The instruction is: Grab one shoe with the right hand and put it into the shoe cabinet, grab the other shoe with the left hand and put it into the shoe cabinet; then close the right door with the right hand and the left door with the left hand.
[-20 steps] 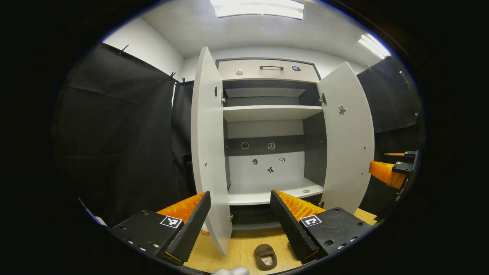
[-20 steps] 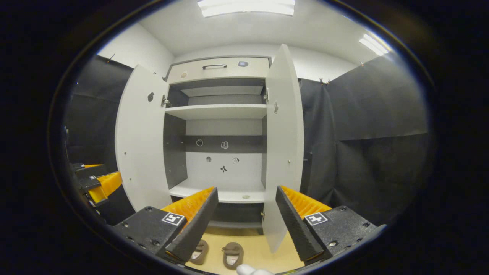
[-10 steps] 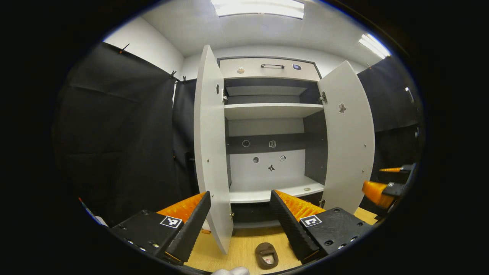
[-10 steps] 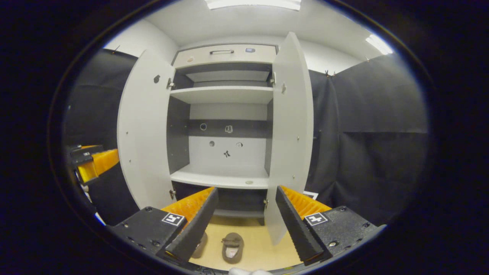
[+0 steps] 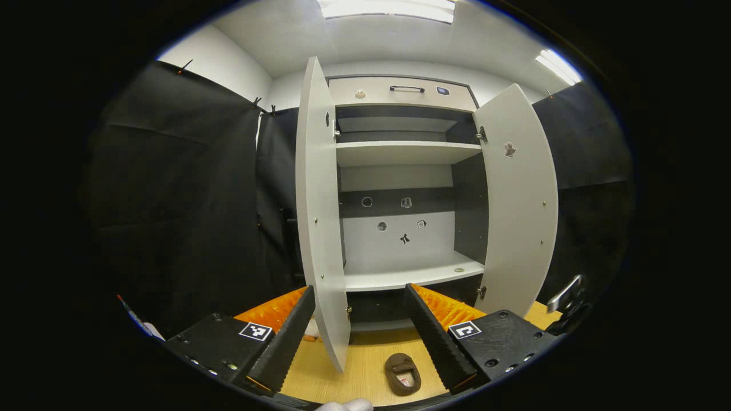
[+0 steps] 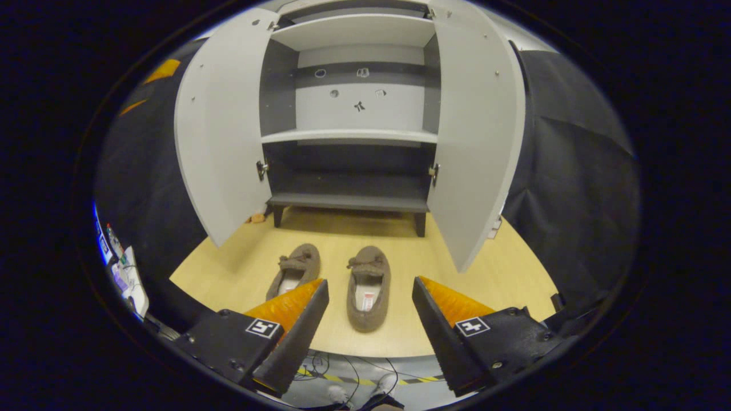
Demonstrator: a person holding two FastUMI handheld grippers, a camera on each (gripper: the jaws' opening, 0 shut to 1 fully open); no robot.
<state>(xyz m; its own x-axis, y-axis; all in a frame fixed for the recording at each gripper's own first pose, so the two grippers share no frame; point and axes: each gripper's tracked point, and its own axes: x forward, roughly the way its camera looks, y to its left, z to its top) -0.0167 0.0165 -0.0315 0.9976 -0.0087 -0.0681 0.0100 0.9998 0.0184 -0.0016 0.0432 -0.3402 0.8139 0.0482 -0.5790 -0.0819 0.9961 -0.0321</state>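
Step one: I aim right gripper (image 6: 370,319), fingers spread, empty, above right shoe (image 6: 368,287). Left gripper (image 5: 358,331) spread, idle before shoe cabinet (image 5: 400,171). Next: descend, straddle shoe, pinch.

Pale wood floor (image 6: 502,285), white ceiling lights (image 5: 388,8)

Two brown fuzzy shoes, the left shoe (image 6: 294,273) and right shoe (image 6: 368,288), lie side by side, upright, toes toward the shoe cabinet (image 6: 351,137), whose two doors stand open.
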